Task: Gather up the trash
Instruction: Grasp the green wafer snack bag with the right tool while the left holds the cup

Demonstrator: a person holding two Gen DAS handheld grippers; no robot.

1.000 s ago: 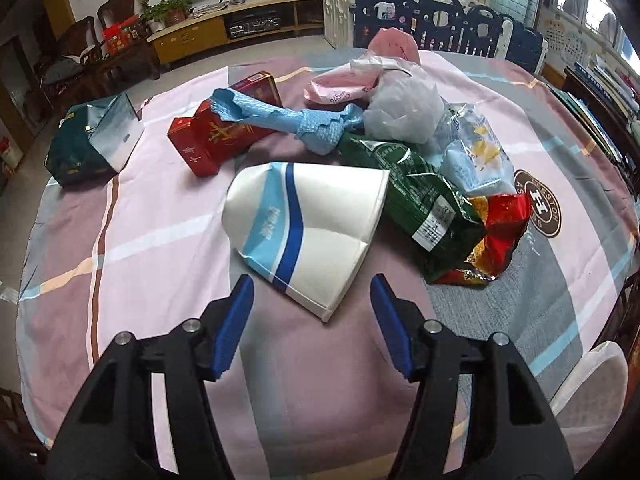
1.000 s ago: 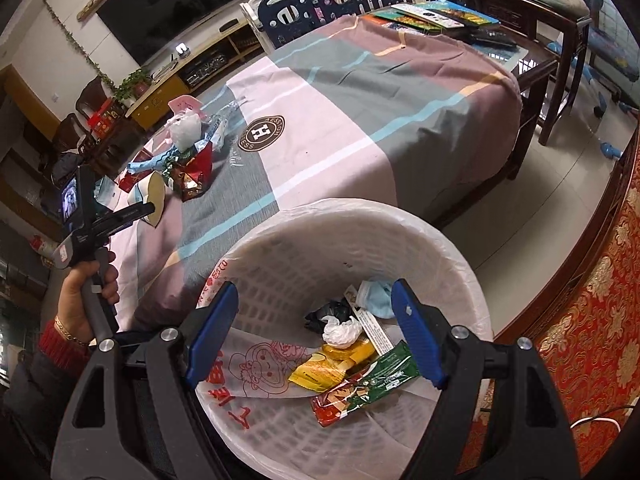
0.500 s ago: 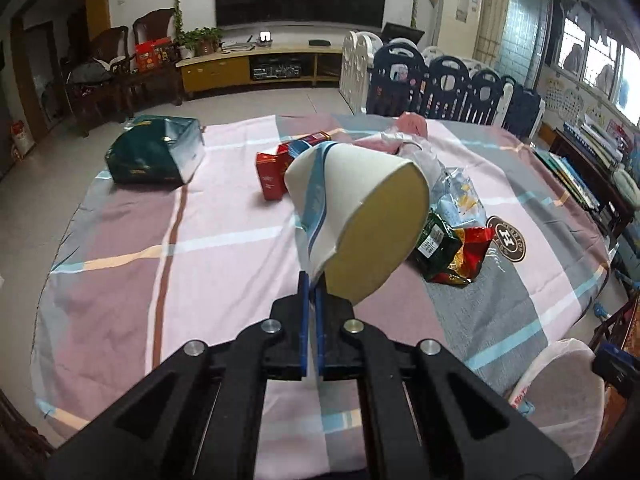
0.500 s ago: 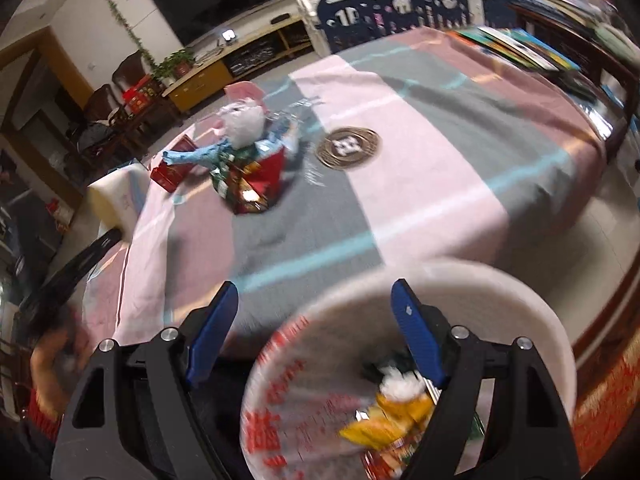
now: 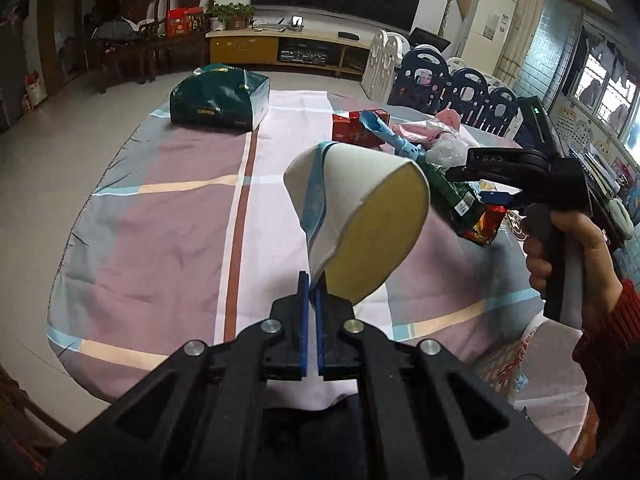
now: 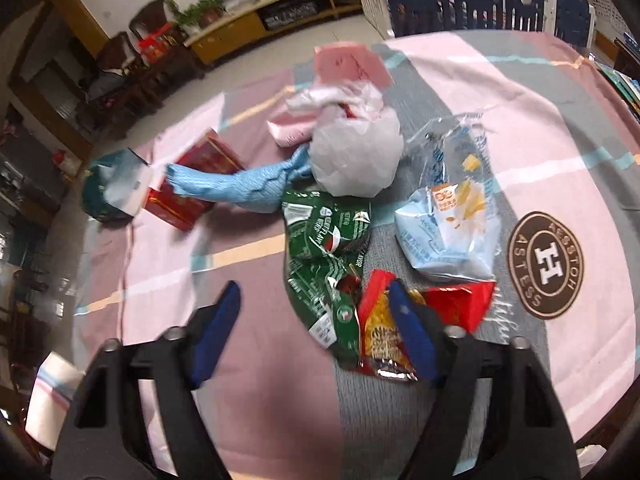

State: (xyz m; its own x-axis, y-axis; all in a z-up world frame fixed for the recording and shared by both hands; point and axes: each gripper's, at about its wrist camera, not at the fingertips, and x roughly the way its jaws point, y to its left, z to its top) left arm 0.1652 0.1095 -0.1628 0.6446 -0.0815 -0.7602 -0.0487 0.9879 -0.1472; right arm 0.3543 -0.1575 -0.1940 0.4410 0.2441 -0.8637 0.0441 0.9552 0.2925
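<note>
Above table (image 5: pixel 168 208): left gripper (image 5: pixel 311 286) clamps crushed white-blue paper cup (image 5: pixel 352 216); right gripper (image 6: pixel 316 300) agape.

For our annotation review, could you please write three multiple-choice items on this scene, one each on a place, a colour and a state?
1. Where is the crushed paper cup?
A. flat on the tablecloth
B. raised above the tablecloth in the left gripper
C. inside the dark green box

2. What colour is the twisted cloth-like piece beside the white plastic bag?
A. light blue
B. yellow
C. black

3. How do the right gripper's jaws stand?
A. shut on a wrapper
B. shut on nothing
C. open above the green wrapper

Answers:
1 B, the left gripper pinches the cup's edge clear of the tablecloth.
2 A, it is plainly light blue.
3 C, the blue pads stand wide apart over the green wrapper.
</note>
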